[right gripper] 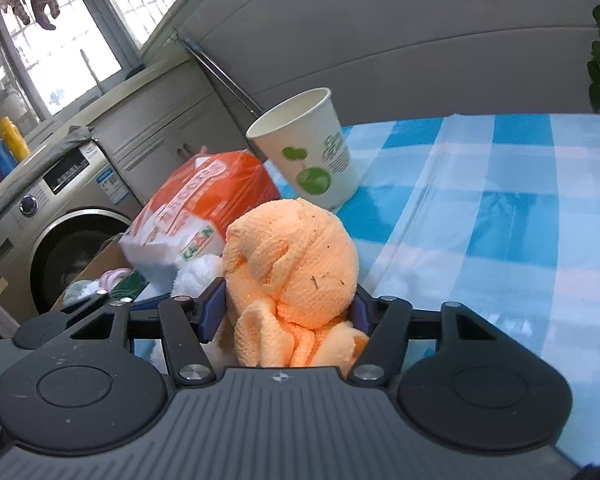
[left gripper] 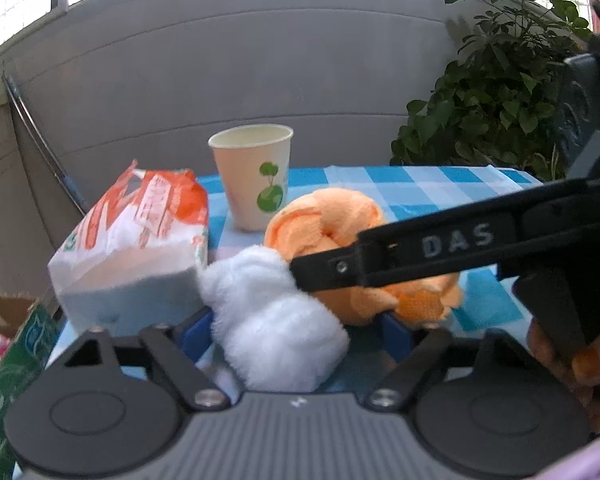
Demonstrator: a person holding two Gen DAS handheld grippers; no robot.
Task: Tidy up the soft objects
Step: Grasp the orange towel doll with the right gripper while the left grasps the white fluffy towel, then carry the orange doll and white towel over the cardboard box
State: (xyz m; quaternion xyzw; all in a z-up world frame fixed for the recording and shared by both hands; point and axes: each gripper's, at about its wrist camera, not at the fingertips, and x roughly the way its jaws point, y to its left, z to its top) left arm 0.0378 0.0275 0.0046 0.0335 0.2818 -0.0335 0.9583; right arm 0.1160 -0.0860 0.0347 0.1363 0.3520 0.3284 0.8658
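Note:
A white fluffy towel [left gripper: 268, 320] lies bunched between the blue pads of my left gripper [left gripper: 296, 320]. It presses against the left pad, while the orange towel's edge crowds the right pad. The rolled orange towel [right gripper: 292, 248] fills the jaws of my right gripper [right gripper: 286, 304], with both pads squeezing its sides. In the left wrist view, the right gripper's black finger [left gripper: 420, 252] crosses over the orange towel [left gripper: 328, 216]. The white towel [right gripper: 198, 268] peeks out to the left in the right wrist view.
A paper cup [left gripper: 252, 176] and an orange-and-white tissue pack [left gripper: 132, 240] stand just behind the towels on the blue checked tablecloth [right gripper: 500, 200]. A cardboard box [right gripper: 100, 260] and a washing machine [right gripper: 60, 220] sit left of the table. A plant [left gripper: 500, 92] grows at the back right.

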